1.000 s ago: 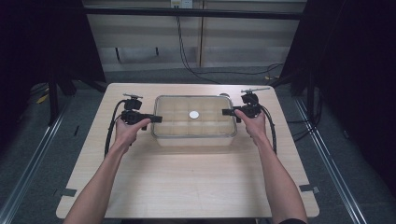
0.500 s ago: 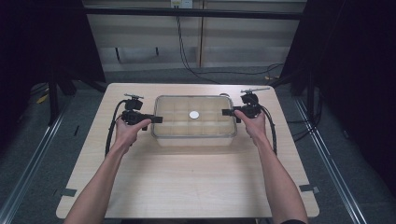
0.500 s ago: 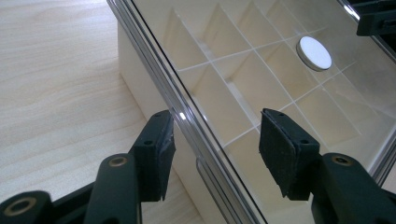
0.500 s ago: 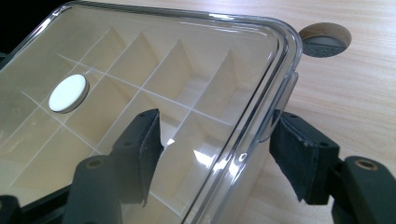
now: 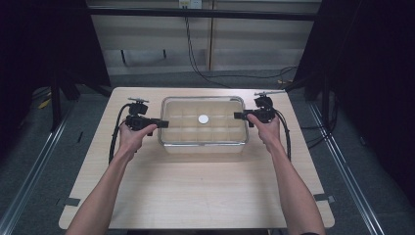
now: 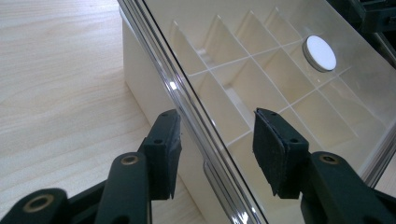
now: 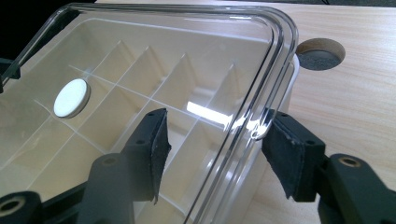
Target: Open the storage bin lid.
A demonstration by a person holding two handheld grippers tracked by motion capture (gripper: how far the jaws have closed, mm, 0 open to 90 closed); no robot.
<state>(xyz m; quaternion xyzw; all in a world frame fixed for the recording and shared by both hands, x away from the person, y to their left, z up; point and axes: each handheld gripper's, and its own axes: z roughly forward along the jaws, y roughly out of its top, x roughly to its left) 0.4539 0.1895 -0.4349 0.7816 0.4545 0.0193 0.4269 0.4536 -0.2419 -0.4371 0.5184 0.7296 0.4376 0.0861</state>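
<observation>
Light wooden table (image 5: 205, 196) carries a clear plastic compartment box with transparent lid (image 5: 203, 125) at centre, toward 12 o'clock from the person. Risk, as judged: uneven closing or lift could tilt the lid, let its slick edge slip from the pads, or drag the box sideways. Left claw (image 6: 215, 144) at box's 9 o'clock, jaws apart, straddling lid rim, gripping nothing. Right claw (image 7: 212, 149) at 3 o'clock, likewise open astride rim. Small white round disc (image 5: 203, 118) sits mid-lid.
</observation>
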